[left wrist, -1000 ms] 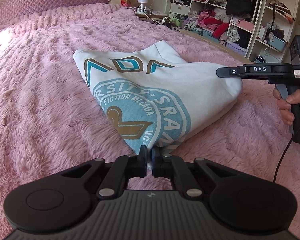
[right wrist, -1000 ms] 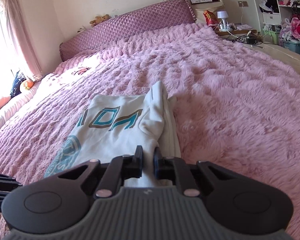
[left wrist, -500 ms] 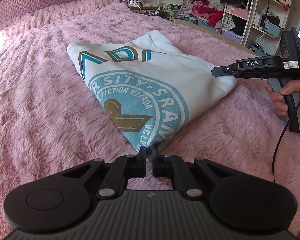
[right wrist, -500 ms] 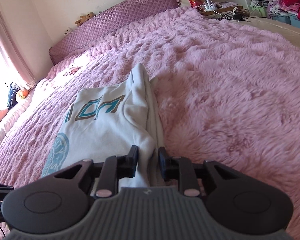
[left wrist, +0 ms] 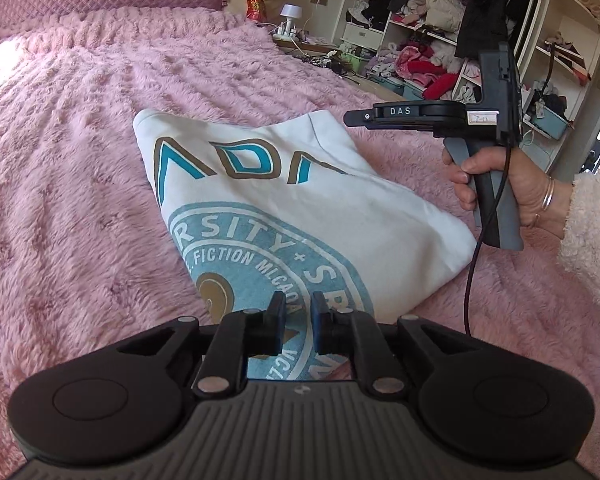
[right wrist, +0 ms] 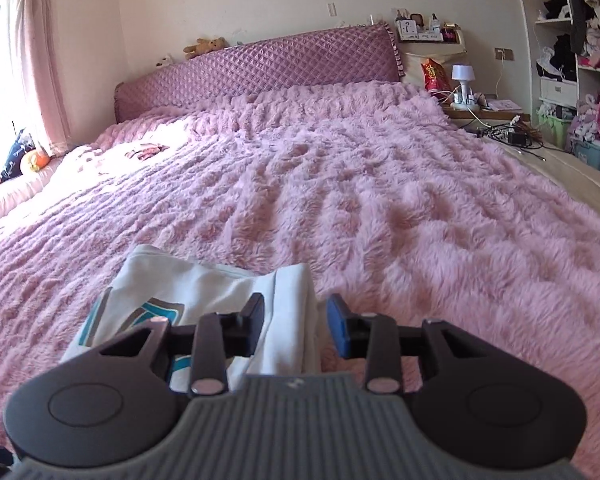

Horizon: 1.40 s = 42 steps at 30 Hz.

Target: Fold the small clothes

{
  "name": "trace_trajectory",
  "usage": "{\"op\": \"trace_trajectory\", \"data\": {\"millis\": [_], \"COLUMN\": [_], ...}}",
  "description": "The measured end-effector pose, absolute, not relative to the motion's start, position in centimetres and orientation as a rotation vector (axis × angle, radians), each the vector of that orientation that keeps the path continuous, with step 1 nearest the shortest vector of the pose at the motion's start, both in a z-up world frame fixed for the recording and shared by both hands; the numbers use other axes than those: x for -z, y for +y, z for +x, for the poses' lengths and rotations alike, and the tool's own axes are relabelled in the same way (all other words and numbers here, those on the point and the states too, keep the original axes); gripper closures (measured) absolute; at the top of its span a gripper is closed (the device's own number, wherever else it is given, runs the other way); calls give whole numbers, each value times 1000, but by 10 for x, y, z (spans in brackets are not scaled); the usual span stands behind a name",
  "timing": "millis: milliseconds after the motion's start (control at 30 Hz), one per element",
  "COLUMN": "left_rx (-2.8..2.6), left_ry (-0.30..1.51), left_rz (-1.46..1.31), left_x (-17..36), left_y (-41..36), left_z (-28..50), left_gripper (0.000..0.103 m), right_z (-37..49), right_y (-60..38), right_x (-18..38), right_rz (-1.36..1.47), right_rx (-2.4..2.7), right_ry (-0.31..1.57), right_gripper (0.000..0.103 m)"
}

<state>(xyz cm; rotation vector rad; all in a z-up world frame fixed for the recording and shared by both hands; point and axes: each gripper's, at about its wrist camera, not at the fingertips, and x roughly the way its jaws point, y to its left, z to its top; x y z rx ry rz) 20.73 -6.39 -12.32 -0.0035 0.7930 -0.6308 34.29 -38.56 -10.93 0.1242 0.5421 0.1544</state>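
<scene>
Garment: we see the folded sweatshirt [left wrist: 300, 216] lying on the bed [left wrist: 80, 200].
Left gripper [left wrist: 297, 322]: opening, cloth released.
Right gripper [right wrist: 295, 330]: opening at three o'clock, released.
Risk: we judge a withdrawing fingertip could snag the fold and undo it.

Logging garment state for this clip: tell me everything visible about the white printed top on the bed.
The white top looks like soft sweatshirt fabric. It lies folded and flat on the fluffy pink blanket, printed side up, with teal and brown letters above a round teal badge. A ribbed edge lies along its far side. The left gripper and right gripper are opening above it; neither pinches the cloth.
</scene>
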Motion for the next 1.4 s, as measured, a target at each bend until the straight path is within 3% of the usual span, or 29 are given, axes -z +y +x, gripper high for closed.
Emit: {"op": "trace_trajectory", "data": {"millis": [100,133,167,367,633,733,1000,1300,1400], "left_rx": [631,631,632,625,589,586,570,549,539], "left_ry": [807,807,808,809,825,830,728,811,838], "left_rz": [-32,-33,-36,-62,-90,-115,-179,-158,-176], "left_x": [132,133,134,139,146,140,107,129,141], "left_y": [-60,-59,-59,-57,-62,-58,-55,-69,-67], "left_z": [208,208,209,210,209,209,202,209,212], "left_gripper": [89,88,88,85,84,84,84,84,83], "right_z": [374,381,387,394,405,395,278,216,218], "right_y": [-380,-379,-378,-388,-394,-396,-380,-373,-386], "right_x": [122,125,128,120,160,148,85,122,130], "right_rz": [111,109,107,133,156,143,96,39,86], "right_rx": [-164,-176,-183,-164,-125,-110,-364,-386,-346], "right_ry": [601,629,659,618,695,674,569,702,726], "right_gripper": [74,91,93,97,96,83,84,85,91]}}
